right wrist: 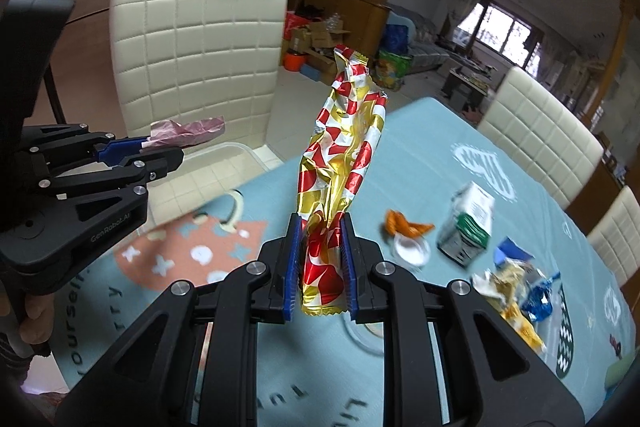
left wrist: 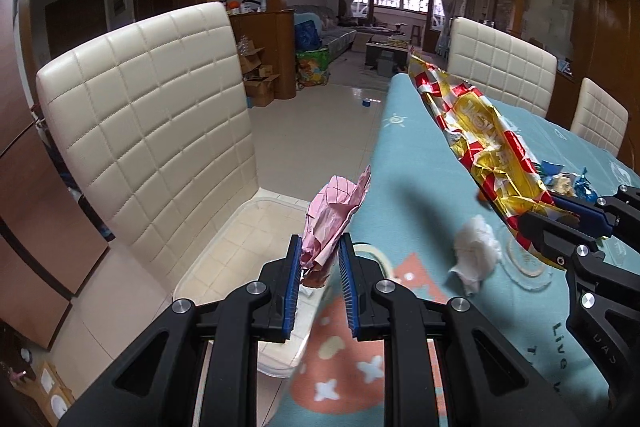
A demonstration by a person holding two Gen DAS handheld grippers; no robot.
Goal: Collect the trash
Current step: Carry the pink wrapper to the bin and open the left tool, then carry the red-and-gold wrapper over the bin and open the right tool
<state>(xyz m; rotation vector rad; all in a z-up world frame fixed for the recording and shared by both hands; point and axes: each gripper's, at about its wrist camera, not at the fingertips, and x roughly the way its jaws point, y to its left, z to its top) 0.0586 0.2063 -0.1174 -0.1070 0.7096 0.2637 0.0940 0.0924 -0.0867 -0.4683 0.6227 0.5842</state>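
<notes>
Left wrist view: left gripper (left wrist: 320,267) clenched on crumpled pink paper (left wrist: 334,219), carried above clear bin (left wrist: 240,223) beside table (left wrist: 404,155). Right gripper (right wrist: 320,259) pinches lower end of red-gold foil wrapper (right wrist: 344,155). Both look light, limp, crinkly; wrapper likely slippery, so grip bunched folds.

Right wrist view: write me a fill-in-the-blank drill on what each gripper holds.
1. The right gripper is shut on a red, gold and white ____.
2. The left gripper grips crumpled paper coloured ____.
3. The carton stands on the ____.
4. Behind the left gripper stands a cream ____.

Answers: wrapper, pink, table, chair
</notes>
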